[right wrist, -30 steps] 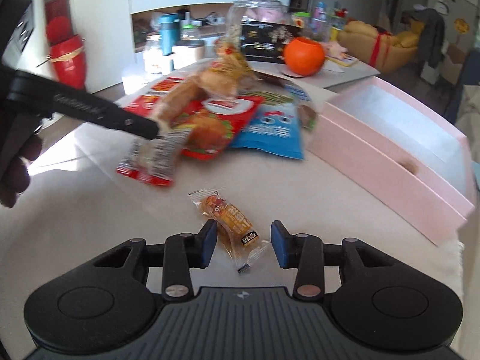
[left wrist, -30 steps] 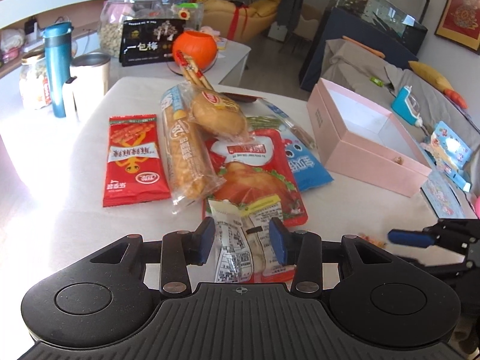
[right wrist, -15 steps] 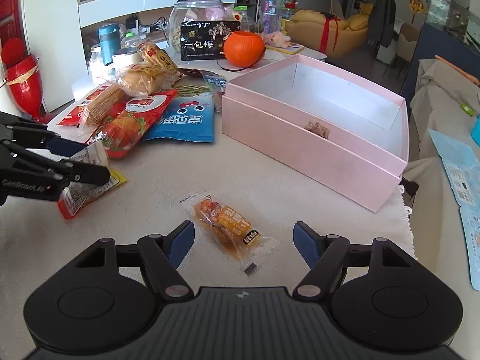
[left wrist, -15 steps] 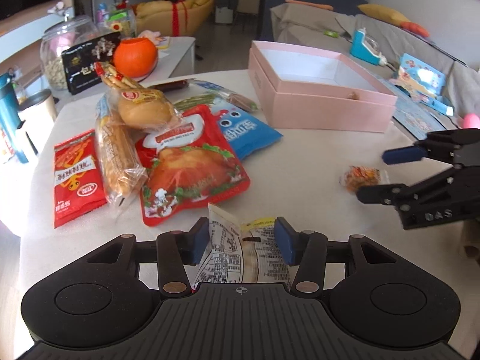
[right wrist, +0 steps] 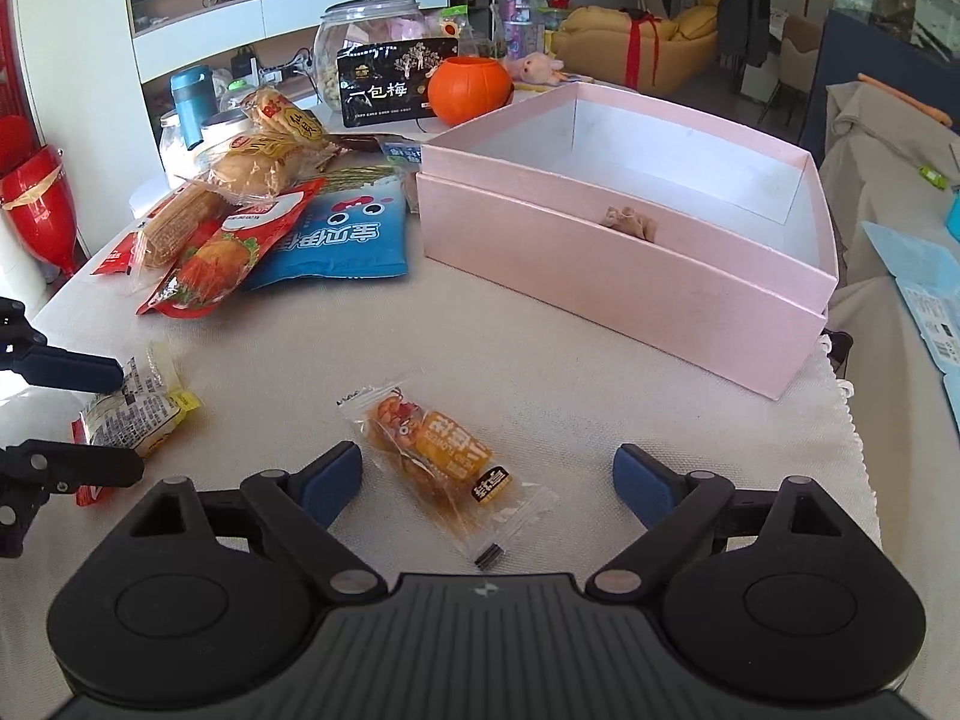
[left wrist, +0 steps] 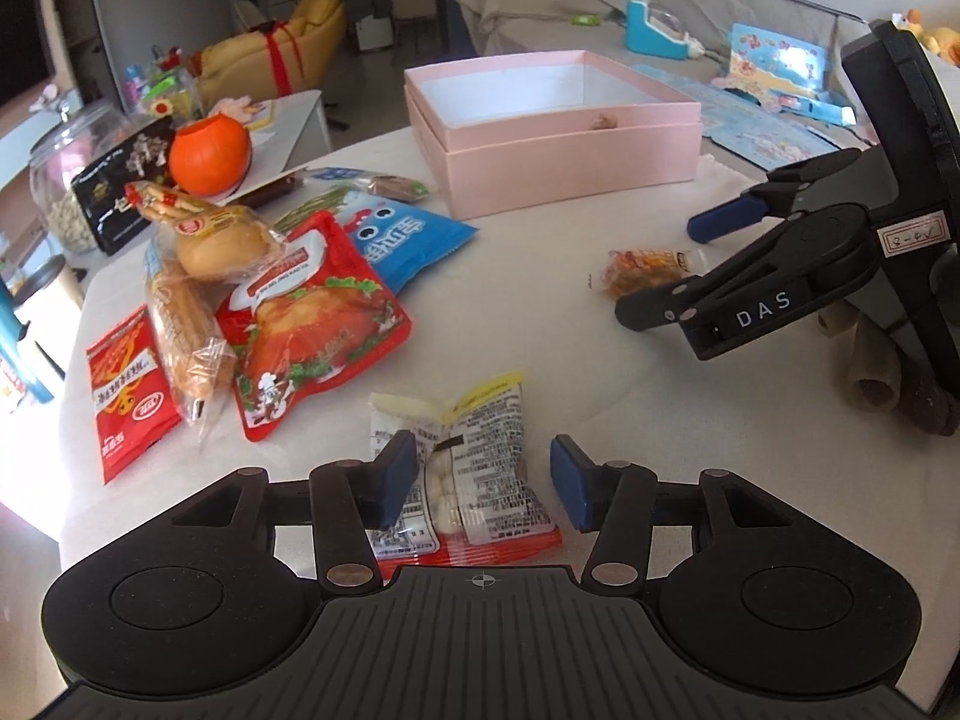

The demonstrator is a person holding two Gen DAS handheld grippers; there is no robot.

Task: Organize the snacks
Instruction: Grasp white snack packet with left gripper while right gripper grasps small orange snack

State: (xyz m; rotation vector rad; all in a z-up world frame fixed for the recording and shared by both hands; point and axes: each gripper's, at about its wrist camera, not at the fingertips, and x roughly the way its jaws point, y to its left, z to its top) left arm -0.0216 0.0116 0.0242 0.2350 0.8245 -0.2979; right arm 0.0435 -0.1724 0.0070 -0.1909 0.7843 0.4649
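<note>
Looking down the left gripper (left wrist: 483, 483): jaws apart around a white snack packet (left wrist: 474, 480) lying on the table (left wrist: 540, 360). Right view: right gripper (right wrist: 486, 480) spread wide around an orange snack packet (right wrist: 441, 456), pink box (right wrist: 624, 276) just beyond.

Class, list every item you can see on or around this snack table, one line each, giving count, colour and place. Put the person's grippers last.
pink box: 1, pink, open, table's far right
small orange snack: 1, orange, clear wrapper, between right gripper's fingers
white printed packet: 1, white and red, between left gripper's fingers
blue bag: 1, blue, left of box
red chicken pouch: 1, red, snack pile
bread roll: 1, tan, atop pile
orange pumpkin: 1, orange, behind table
glass jar: 1, clear, behind
left gripper: open
right gripper: open
</note>
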